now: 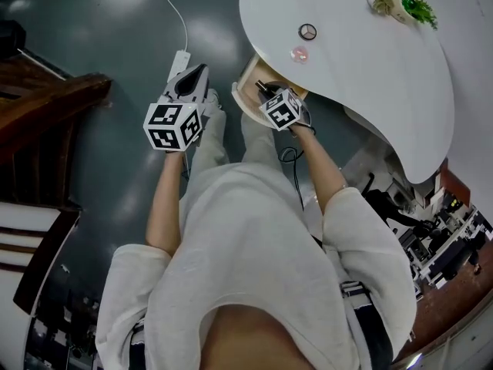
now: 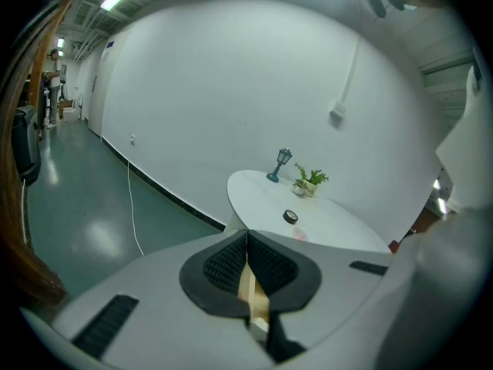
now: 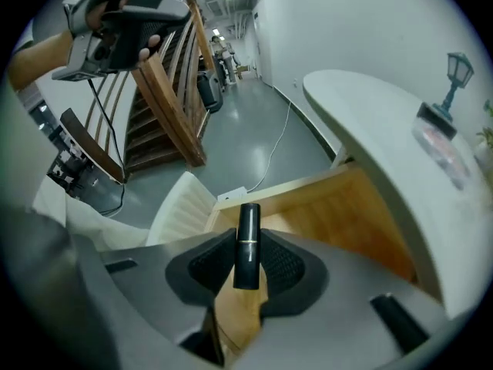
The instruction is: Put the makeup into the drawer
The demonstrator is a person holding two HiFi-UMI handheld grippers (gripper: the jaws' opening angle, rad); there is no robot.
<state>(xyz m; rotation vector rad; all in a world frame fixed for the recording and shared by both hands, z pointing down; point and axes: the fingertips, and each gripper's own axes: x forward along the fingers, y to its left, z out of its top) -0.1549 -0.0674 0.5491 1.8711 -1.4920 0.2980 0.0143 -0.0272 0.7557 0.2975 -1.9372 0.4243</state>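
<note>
My right gripper (image 3: pixel 246 257) is shut on a black lipstick tube (image 3: pixel 246 241) with a gold band, which stands up between the pads. It points steeply down over the open wooden drawer (image 3: pixel 339 210) under the white table (image 3: pixel 370 114). In the head view the right gripper (image 1: pixel 261 88) sits at the drawer (image 1: pixel 245 91). The left gripper (image 1: pixel 198 70) hovers to the left over the floor, its jaws shut with nothing held (image 2: pixel 246 237). A round black compact (image 1: pixel 307 31) and a pink item (image 1: pixel 300 53) lie on the table top.
A small potted plant (image 1: pixel 402 3) stands at the table's far side, with a small blue lamp (image 2: pixel 283 165) beside it. A white power strip (image 1: pixel 179 58) and its cable lie on the floor. A wooden staircase (image 3: pixel 166 106) rises on the left.
</note>
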